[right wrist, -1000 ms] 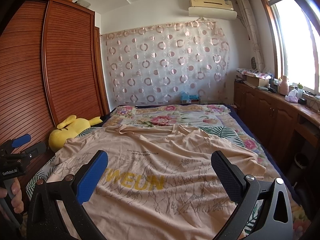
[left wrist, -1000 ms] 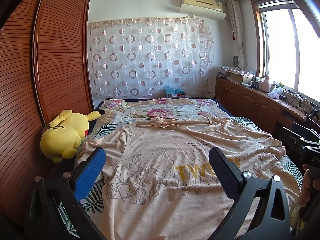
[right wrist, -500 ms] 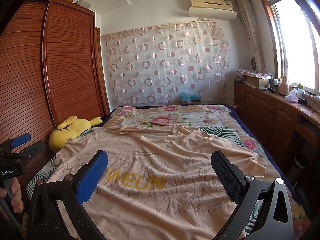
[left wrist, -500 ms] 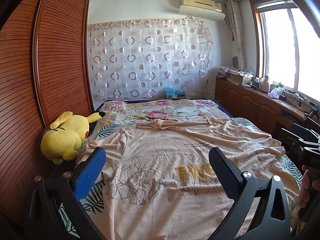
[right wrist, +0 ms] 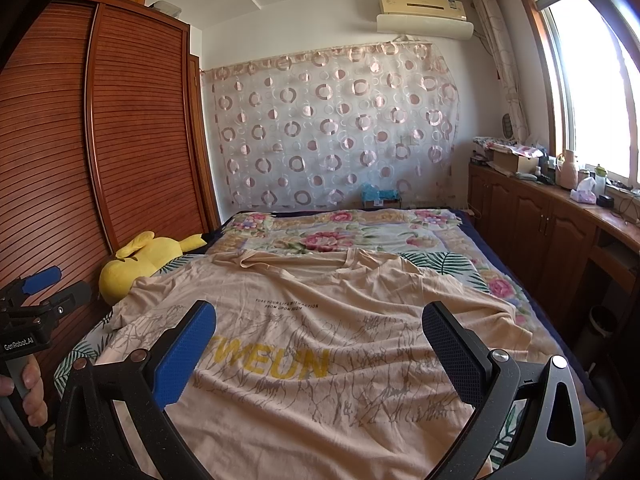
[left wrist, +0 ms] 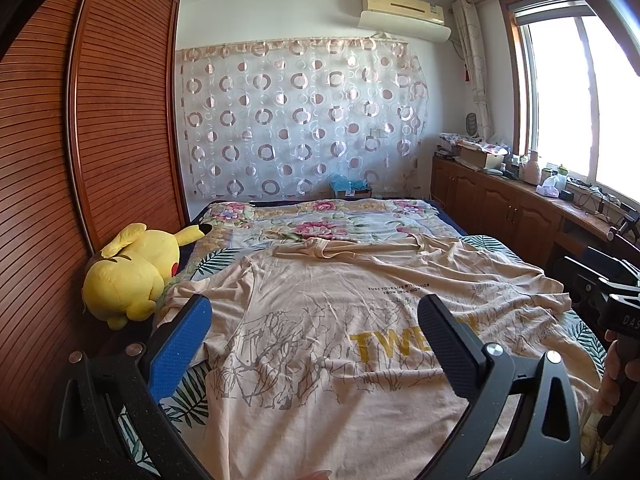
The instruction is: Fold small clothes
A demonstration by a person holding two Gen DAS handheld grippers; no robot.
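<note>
At the far left stands a big brown wardrobe (left wrist: 120,128) with thin wooden slats on its doors. Just beside it, at the left edge of the bed (right wrist: 452,240), lies a yellow plush toy (left wrist: 130,270) with a black-tipped ear. The bed has a flowery cover. On top of the cover lies a tan T-shirt (left wrist: 320,320), spread out flat with its front up. It has yellow letters and gray line drawings on it, and small dark words above them. Its neck hole points to the far end of the bed, and the cloth has some wrinkles. The left sleeve of the shirt lies near the plush toy. The left gripper (left wrist: 312,344) hangs above the near left part of the shirt. Its two fingers are spread wide apart, one with a blue pad and one with a black pad, and nothing is between them. The right gripper (right wrist: 316,344) hangs above the near right part of the shirt. Its fingers are spread wide too, and they hold nothing. Behind the bed hangs a white curtain (right wrist: 336,128) with pink rings. High on the wall is an air conditioner (right wrist: 424,12). At the right runs a long brown cabinet (right wrist: 532,216) with bottles and boxes on top, under a bright window (left wrist: 568,96).
</note>
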